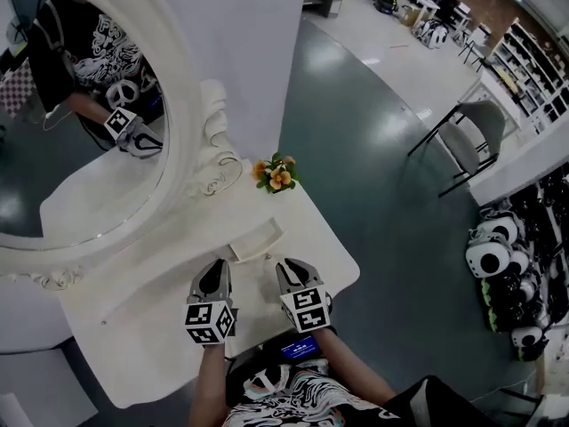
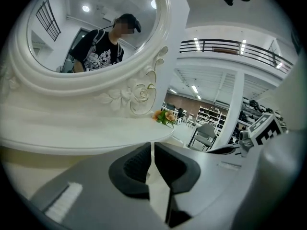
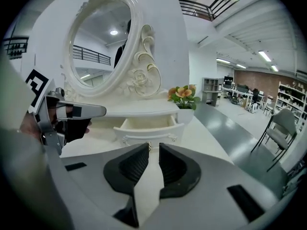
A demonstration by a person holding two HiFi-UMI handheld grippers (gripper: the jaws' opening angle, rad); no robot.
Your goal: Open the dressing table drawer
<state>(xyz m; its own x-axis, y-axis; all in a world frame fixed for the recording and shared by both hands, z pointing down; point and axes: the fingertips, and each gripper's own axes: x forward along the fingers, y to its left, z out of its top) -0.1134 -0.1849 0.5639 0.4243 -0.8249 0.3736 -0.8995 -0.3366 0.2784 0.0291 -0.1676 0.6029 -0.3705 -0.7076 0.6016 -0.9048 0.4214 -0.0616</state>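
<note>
The small white drawer (image 1: pixel 254 241) under the mirror shelf stands pulled out, its inside showing in the right gripper view (image 3: pixel 148 124), with a curled handle (image 3: pixel 148 138) on its front. My right gripper (image 1: pixel 290 267) (image 3: pixel 153 151) hovers just in front of the drawer, its jaws a little apart with nothing between them. My left gripper (image 1: pixel 216 266) (image 2: pixel 152 151) is beside it to the left, above the white dressing table top (image 1: pixel 124 327). Its jaws are almost together and hold nothing. The drawer is hidden in the left gripper view.
A big oval mirror (image 1: pixel 80 123) in a carved white frame stands at the table's back and reflects a person and a gripper. A small pot of orange flowers (image 1: pixel 276 175) sits right of the drawer. A grey chair (image 1: pixel 471 136) and shelves stand on the floor beyond.
</note>
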